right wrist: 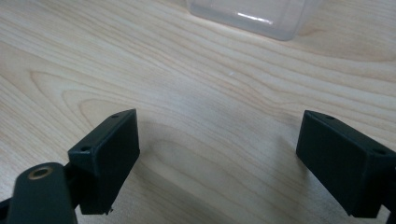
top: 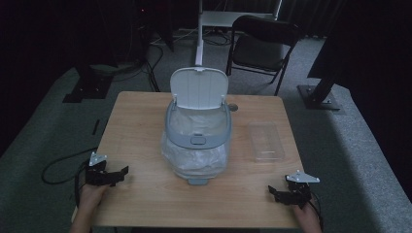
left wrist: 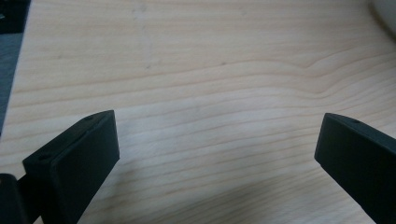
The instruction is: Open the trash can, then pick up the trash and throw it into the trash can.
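Logging both my left gripper [top: 121, 172] and right gripper [top: 273, 191] spread empty: lined bin [top: 197, 127], light, liner flimsy, take by stiff grey rim.

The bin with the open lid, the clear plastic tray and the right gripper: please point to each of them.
bin [top: 197, 140], high view, front of its grey rim.
clear plastic tray [top: 265, 141], high view, middle of its bottom.
right gripper [top: 278, 192], high view, between its open jaw tips.
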### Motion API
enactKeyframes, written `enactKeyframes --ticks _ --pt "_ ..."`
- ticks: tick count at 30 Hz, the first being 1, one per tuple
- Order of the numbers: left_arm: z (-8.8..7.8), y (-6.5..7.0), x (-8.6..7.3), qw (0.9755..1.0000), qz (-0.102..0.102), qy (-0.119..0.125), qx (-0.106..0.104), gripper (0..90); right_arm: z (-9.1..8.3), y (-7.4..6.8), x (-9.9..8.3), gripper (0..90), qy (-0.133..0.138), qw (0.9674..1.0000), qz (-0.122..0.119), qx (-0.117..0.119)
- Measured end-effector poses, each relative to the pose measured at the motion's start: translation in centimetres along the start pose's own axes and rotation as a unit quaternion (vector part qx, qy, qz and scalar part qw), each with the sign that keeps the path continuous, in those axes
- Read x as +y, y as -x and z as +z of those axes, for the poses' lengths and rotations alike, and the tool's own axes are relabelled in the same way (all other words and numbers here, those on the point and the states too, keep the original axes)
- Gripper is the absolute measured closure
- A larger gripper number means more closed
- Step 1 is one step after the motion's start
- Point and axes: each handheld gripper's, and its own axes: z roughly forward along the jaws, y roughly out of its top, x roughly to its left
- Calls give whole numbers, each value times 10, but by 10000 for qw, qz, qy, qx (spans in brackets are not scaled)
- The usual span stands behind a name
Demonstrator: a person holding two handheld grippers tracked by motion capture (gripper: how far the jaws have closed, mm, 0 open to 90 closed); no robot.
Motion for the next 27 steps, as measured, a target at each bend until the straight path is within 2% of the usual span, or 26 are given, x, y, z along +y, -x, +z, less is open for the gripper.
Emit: enactKeyframes --ticks 2,8,12,14,17,18,21,22,25,27 --pt "2 -2 -2 10000 -46 -33 -51 7 -2 0 1 130 65 10000 -25 -46" --pt "6 -2 -1 9998 -54 -204 55 7 -9 5 6 129 235 9997 64 -36" --pt "7 0 -1 9995 67 -274 126 8 -16 7 15 124 433 9989 144 -111" --pt "7 1 -1 9995 80 -282 139 7 -20 8 20 122 575 9981 211 -39" --pt "9 5 0 9982 316 -408 313 7 -23 12 29 121 742 9969 250 -34" --pt "10 7 0 9977 369 -426 368 7 -24 13 32 121 772 9966 287 -24" --pt "11 8 0 9977 366 -431 362 7 -25 17 38 121 809 9960 386 42" --pt "11 8 0 9977 367 -430 361 7 -25 21 44 121 927 9944 501 108" --pt "11 8 1 9977 361 -435 371 7 -23 28 53 121 1040 9923 666 132" --pt "11 8 1 9977 359 -435 375 7 -20 29 59 122 957 9929 706 -84"
